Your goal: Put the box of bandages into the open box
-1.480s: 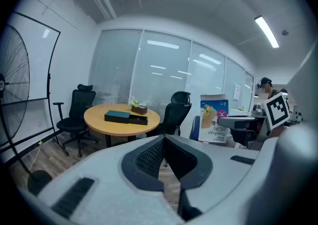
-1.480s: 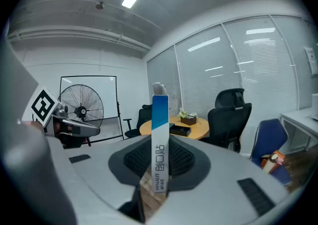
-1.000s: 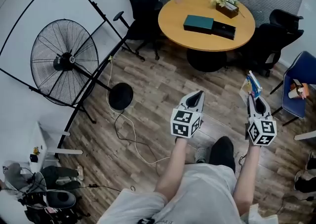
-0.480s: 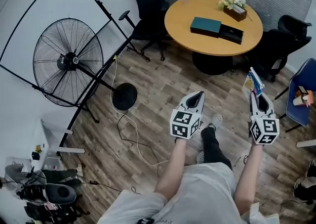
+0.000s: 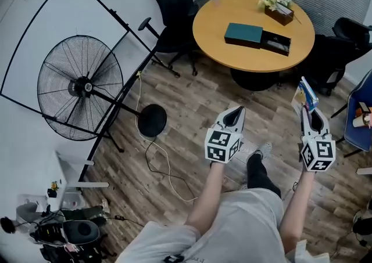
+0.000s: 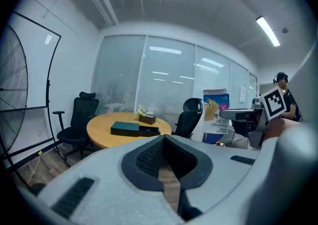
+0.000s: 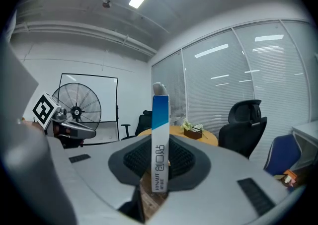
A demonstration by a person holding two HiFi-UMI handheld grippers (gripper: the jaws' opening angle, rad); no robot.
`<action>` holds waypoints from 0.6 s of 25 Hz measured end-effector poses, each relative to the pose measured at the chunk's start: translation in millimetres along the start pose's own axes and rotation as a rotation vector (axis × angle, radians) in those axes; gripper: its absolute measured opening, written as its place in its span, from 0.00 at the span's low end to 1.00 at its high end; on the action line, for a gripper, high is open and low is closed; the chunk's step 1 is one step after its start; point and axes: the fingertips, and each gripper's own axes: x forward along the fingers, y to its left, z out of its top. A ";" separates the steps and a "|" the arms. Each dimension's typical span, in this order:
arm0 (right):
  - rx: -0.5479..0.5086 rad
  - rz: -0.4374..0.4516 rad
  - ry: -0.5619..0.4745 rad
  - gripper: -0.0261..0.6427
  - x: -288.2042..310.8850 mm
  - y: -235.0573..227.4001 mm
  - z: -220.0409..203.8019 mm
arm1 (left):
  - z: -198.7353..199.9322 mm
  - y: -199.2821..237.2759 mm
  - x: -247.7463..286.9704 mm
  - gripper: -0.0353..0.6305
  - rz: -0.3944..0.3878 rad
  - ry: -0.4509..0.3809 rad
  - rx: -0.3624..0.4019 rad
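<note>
Box of bandages point(image 5: 306, 94) | clamped upright, right claw point(image 5: 310, 115) | left claw point(image 5: 235, 112) closed, level

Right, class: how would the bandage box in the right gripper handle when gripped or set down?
The box of bandages is probably stiff: its narrow edge looks straight and uncrushed in the right gripper. Likely light, since it stands upright held only by its lower end. Being thin, it would probably tip if stood on edge.

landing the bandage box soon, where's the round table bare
The round wooden table is bare across its left half and along the near edge before the teal open box. Crowded at the far right, by the brown flower planter.
</note>
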 end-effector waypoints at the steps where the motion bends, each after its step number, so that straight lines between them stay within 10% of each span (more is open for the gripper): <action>1: 0.009 -0.007 -0.003 0.16 2.9 -7.9 0.3 | 0.6 2.3 9.7 0.07 -0.004 -0.002 -0.005; 15: 0.039 -0.055 -0.017 0.15 108.2 -83.5 33.2 | 50.6 51.8 121.2 0.07 -0.034 -0.005 -0.006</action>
